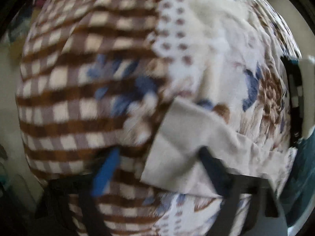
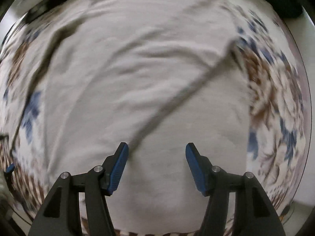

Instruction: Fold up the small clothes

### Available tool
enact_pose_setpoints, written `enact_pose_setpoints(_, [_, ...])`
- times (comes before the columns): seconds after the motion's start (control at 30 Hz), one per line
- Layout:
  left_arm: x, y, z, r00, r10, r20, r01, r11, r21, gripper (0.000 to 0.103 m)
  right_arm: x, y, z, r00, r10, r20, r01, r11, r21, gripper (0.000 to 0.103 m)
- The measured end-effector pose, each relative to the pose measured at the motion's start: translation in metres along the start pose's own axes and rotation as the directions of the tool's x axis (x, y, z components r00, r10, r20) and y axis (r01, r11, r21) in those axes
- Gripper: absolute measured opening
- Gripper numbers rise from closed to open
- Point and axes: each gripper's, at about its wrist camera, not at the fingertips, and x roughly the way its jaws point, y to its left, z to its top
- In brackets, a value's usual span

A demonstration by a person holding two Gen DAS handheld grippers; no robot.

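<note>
A light grey small shirt [image 2: 126,74] lies spread on a patterned blanket [image 2: 275,90], its neck opening at the top of the right wrist view. A fold edge runs diagonally across it. My right gripper [image 2: 156,147] is open just above the shirt's lower part, with nothing between the blue pads [image 2: 120,165]. In the left wrist view a corner of the grey shirt [image 1: 183,133] drapes over the right finger. My left gripper [image 1: 157,157] has its fingers wide apart, the blue left pad [image 1: 106,171] standing free. The view is blurred.
The blanket [image 1: 74,90] has brown checks on the left and blue-brown flowers on the right, with a white lace strip [image 1: 177,39] between. A black-and-white marker block [image 1: 297,96] shows at the right edge. A dark cloth [image 2: 283,4] lies at the top right.
</note>
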Motion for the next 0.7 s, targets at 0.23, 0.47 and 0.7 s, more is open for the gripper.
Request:
enact_pose_setpoints(0.23, [-0.057,-0.064,-0.015,0.974,-0.018,0.225,-0.042,0.964,0.261,0.004,-0.011,-0.065,-0.004,1.000,-0.011,0.004,0.011,0.997,0.077,0.062])
enact_pose_setpoints(0.47, [-0.135,-0.173,-0.117,0.935,-0.316,0.159,0.116,0.698,0.707,0.004,-0.045,-0.138,0.009,1.000,0.029,-0.010,-0.027,0.995,0.092,0.062])
enact_pose_setpoints(0.7, [-0.128,-0.226,-0.304,0.913,-0.315,-0.259,0.330,0.196,0.923,0.004,-0.078,-0.238,-0.066,0.997,0.044,-0.059,-0.033,0.983,0.178,0.062])
